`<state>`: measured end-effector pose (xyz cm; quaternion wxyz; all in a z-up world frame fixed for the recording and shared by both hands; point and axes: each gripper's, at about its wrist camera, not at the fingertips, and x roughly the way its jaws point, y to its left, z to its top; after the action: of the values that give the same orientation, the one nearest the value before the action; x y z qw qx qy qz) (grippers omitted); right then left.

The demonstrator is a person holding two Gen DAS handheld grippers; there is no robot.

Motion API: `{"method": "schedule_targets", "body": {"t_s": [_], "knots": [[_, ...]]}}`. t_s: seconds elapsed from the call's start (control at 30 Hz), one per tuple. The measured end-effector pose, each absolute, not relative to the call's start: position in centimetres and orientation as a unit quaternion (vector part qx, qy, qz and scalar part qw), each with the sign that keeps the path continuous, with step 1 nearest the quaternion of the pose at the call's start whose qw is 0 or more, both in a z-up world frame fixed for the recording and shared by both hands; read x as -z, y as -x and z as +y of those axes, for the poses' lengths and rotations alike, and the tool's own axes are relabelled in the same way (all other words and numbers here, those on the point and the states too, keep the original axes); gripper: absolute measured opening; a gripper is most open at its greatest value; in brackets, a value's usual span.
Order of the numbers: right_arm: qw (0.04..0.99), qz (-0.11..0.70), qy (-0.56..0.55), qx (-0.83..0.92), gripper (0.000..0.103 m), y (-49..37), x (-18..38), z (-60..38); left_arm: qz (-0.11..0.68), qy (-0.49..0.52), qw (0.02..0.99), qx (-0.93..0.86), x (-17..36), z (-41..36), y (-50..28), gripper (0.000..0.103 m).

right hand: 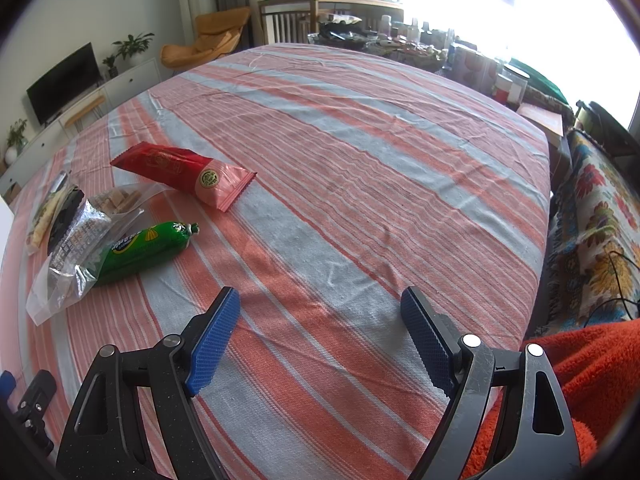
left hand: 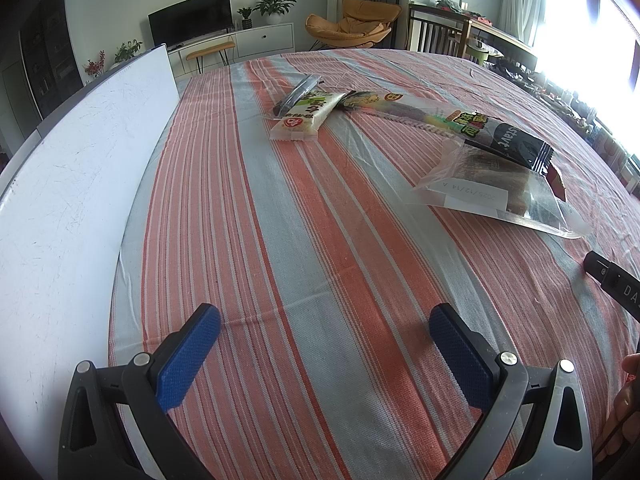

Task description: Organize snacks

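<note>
The clear bag (right hand: 76,236) hides part of the green pack (right hand: 146,246) and holds brown pieces; its other contents are hard to read. A red pack (right hand: 182,172) lies near on the striped cloth (right hand: 360,168). The left gripper (left hand: 324,344) and right gripper (right hand: 320,332) both stand wide, holding nothing.

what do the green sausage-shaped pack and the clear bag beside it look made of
The green sausage-shaped pack looks like glossy plastic film: bright highlights, and a pinched, clipped-looking end. The clear crinkled bag seems thin transparent plastic, since its contents show through and its creases glint.
</note>
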<state>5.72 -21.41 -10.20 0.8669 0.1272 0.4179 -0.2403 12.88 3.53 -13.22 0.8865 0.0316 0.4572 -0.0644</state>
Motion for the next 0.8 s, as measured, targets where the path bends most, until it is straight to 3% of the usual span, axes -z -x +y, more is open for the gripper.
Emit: {"method": "schedule_targets", "body": {"t_s": [0.23, 0.47, 0.67, 0.8], "knots": [[0.867, 0.418, -0.127, 0.24, 0.086, -5.7, 10.2, -21.4, 0.493, -0.019, 0.867, 0.069, 12.6, 3.7, -13.3, 0.103], [0.867, 0.418, -0.127, 0.241, 0.086, -5.7, 10.2, -21.4, 0.477, 0.07, 0.865, 0.142, 6.9, 2.7, -15.1, 0.103], [0.867, 0.418, -0.126, 0.24, 0.086, -5.7, 10.2, -21.4, 0.521, 0.138, 0.83, 0.143, 5.6, -0.6, -23.9, 0.103], [0.867, 0.418, -0.126, 0.24, 0.087, -5.7, 10.2, -21.3, 0.576, 0.13, 0.802, 0.089, 9.0, -2.6, -29.0, 0.102]]}}
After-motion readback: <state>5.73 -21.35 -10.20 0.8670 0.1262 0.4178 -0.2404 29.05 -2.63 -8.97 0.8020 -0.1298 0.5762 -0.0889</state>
